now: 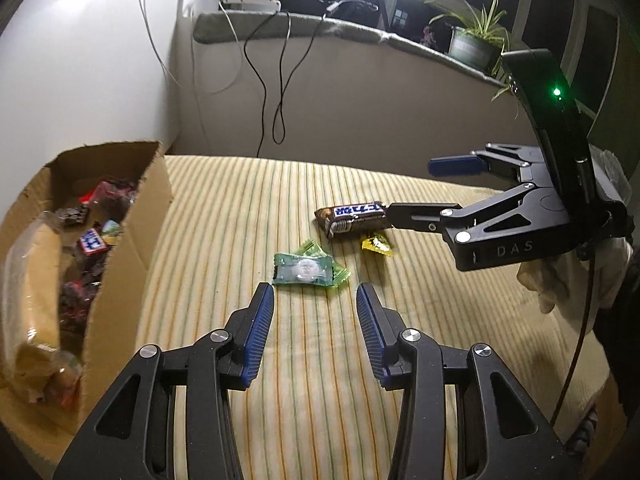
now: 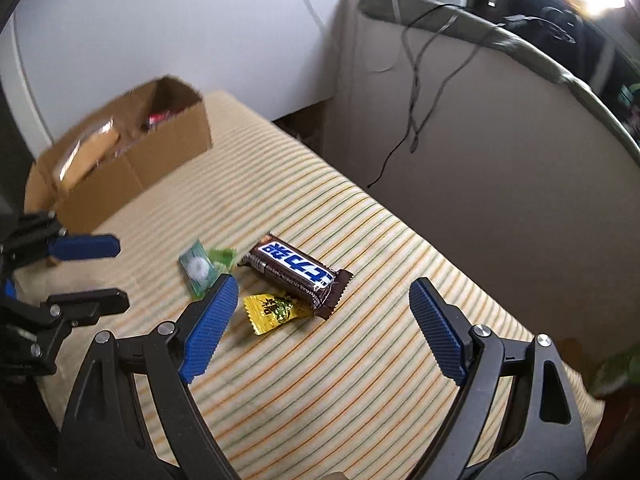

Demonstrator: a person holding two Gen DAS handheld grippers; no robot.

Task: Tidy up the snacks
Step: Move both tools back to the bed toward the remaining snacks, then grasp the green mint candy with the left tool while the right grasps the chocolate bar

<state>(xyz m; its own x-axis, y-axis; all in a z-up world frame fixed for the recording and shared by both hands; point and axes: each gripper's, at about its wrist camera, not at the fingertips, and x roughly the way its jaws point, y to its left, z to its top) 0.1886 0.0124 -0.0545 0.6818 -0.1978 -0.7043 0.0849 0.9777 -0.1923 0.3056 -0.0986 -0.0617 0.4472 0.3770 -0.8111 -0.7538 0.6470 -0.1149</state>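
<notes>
Three snacks lie loose on the striped cloth (image 1: 304,360), right of the cardboard box (image 1: 132,220) already stuffed with wrappers. The brown chocolate bar (image 2: 294,274) sits farthest from the box, the yellow candy (image 2: 274,312) touching it, the green candy (image 1: 308,270) nearer the box. Left gripper (image 1: 315,300) hovers just short of the green candy, jaws spread, empty. Right gripper (image 2: 320,300) gapes wide over the chocolate bar, holding nothing.

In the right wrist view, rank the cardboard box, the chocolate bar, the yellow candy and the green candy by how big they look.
1. cardboard box, clearly largest.
2. chocolate bar.
3. yellow candy and green candy: they look about alike, and the green one is blurred and partly behind a finger, so unranked.
</notes>
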